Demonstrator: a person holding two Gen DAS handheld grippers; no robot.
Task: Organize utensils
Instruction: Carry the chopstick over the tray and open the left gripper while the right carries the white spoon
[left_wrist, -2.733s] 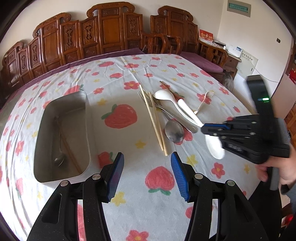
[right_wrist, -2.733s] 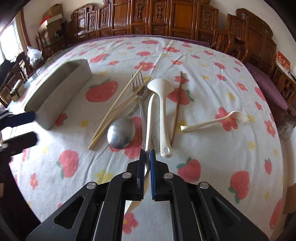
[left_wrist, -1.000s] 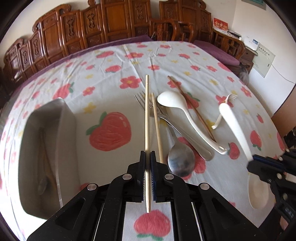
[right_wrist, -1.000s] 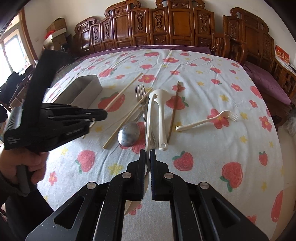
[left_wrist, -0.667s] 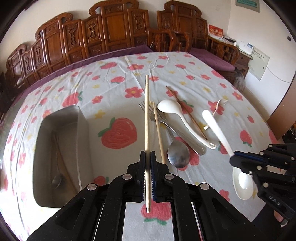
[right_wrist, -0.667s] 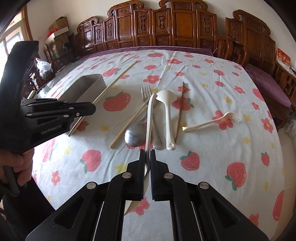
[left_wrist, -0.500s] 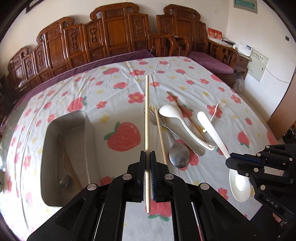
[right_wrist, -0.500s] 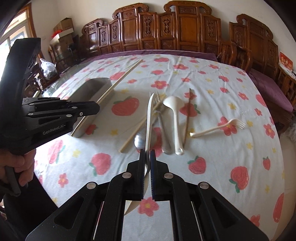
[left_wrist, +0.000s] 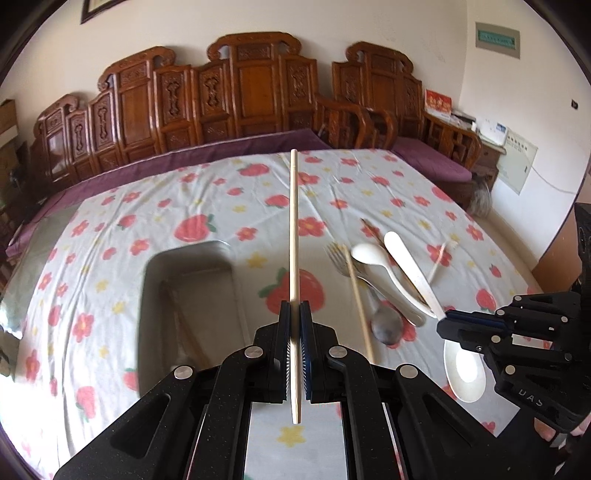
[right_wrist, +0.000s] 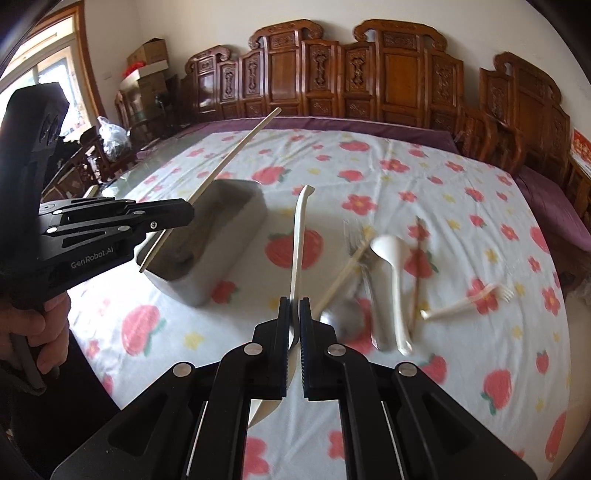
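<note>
My left gripper (left_wrist: 294, 317) is shut on a pale wooden chopstick (left_wrist: 293, 229) and holds it in the air, right of the metal tray (left_wrist: 147, 295). It also shows in the right wrist view (right_wrist: 184, 214), with the chopstick (right_wrist: 229, 158) above the tray (right_wrist: 221, 266). My right gripper (right_wrist: 294, 314) is shut on a white plastic spoon (right_wrist: 299, 236), held above the cloth. It shows in the left wrist view (left_wrist: 448, 325) with the spoon (left_wrist: 410, 269). On the cloth lie another chopstick (left_wrist: 356, 291), a metal fork (left_wrist: 336, 254), a metal spoon (left_wrist: 386, 326) and a white ladle (left_wrist: 373, 258).
A dark chopstick (right_wrist: 415, 280) and a white plastic fork (right_wrist: 469, 301) lie right of the pile. The tray holds a spoon and chopsticks, blurred. Carved wooden chairs (left_wrist: 236, 92) ring the far side of the table. The person's hand (right_wrist: 37, 332) grips the left tool.
Both grippers have risen and swung left toward the tray, each carrying its utensil. The left gripper shut on the chopstick between the earliest frame and one second ago.
</note>
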